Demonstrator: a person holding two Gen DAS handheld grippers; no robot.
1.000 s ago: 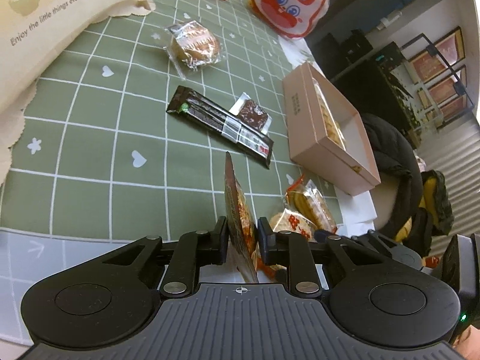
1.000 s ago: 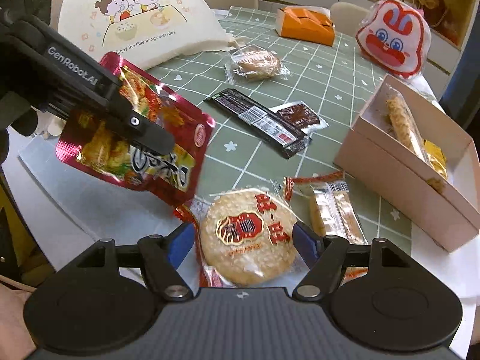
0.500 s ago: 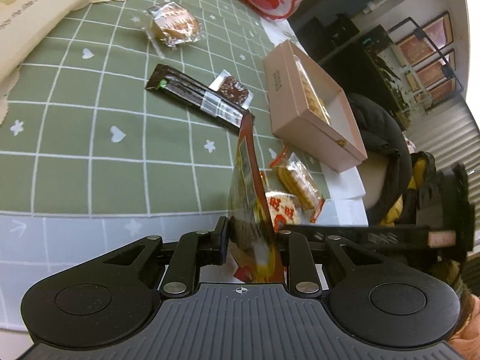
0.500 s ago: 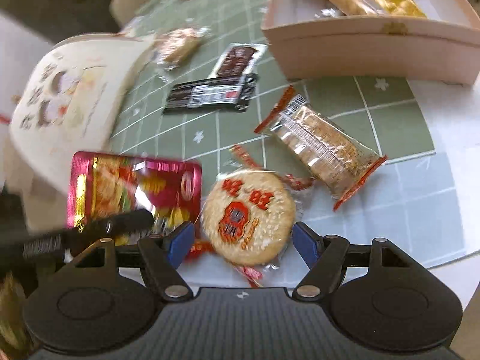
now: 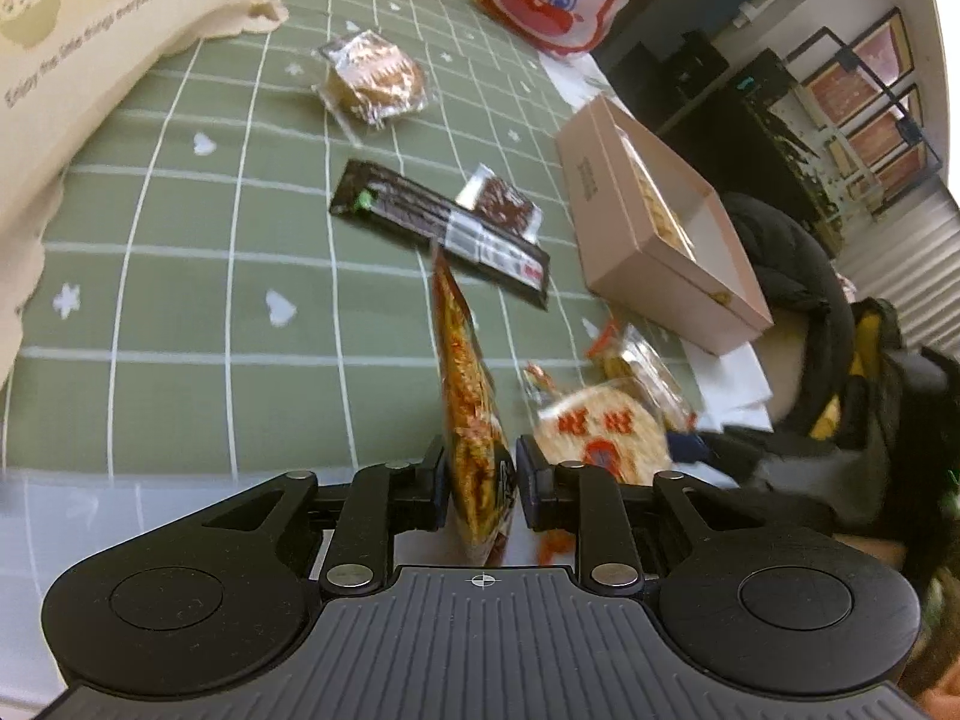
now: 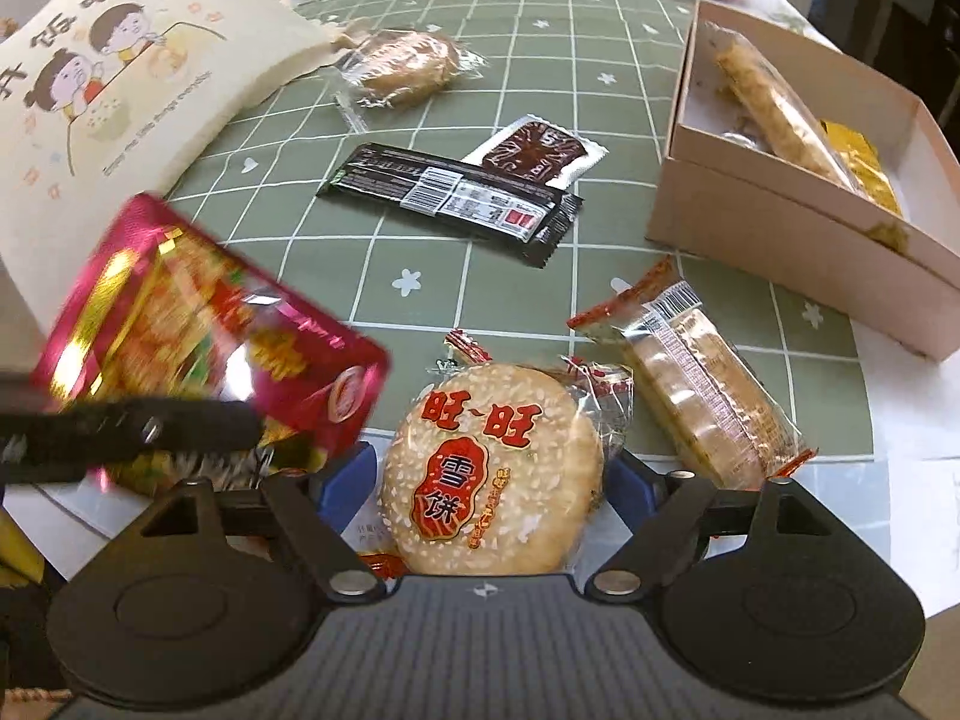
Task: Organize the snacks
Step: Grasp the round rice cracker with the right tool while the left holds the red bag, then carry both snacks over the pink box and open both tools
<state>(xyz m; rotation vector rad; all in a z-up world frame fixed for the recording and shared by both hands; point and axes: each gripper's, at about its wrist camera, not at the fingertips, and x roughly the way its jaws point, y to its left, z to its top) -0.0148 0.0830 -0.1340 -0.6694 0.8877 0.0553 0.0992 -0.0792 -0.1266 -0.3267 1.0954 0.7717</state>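
Over the near table edge, the left gripper (image 5: 480, 489) is clamped on a red snack pouch (image 6: 204, 336) held edge-up; the right gripper (image 6: 486, 495), fingers spread, brackets a round rice cracker (image 6: 492, 474). Beyond lie a black bar (image 6: 456, 201) and the pink box (image 6: 798, 246).

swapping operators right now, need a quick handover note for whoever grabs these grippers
Left gripper: shut on the red snack pouch, held edge-on above the table.
Right gripper: open, fingers on either side of the round rice cracker, which is not yet gripped.
Pink box: at the right, open, with a long cracker pack and a yellow packet inside.
Still loose on the green mat: stacked cracker pack, black bar, small brown sachet, wrapped pastry.
Left to do: box the pouch, the cracker, then the rest.
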